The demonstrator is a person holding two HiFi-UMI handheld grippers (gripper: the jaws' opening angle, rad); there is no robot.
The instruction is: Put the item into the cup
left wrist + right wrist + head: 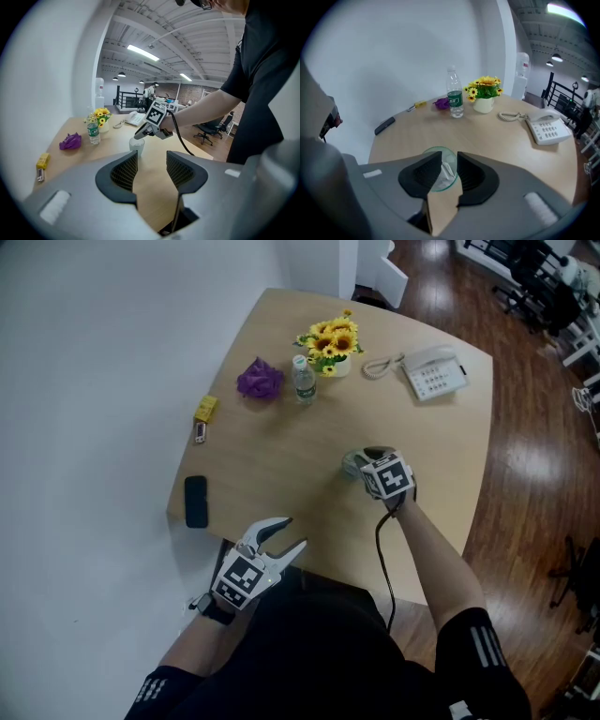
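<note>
A clear cup (352,463) stands on the wooden table (281,456), right of centre. My right gripper (368,465) hovers directly over the cup, jaws pointing down into its mouth. In the right gripper view the jaws stand narrowly apart over the cup (436,152), pinching a crumpled white item (448,171) that hangs inside the rim. The left gripper view shows that gripper (139,136) tipped down at the cup (137,147). My left gripper (286,534) is open and empty at the table's near edge, well away from the cup.
At the far side stand a water bottle (303,381), a pot of sunflowers (330,341), a white desk phone (433,371) and a purple bundle (260,381). A yellow object (205,409) and a black device (195,501) lie along the left edge.
</note>
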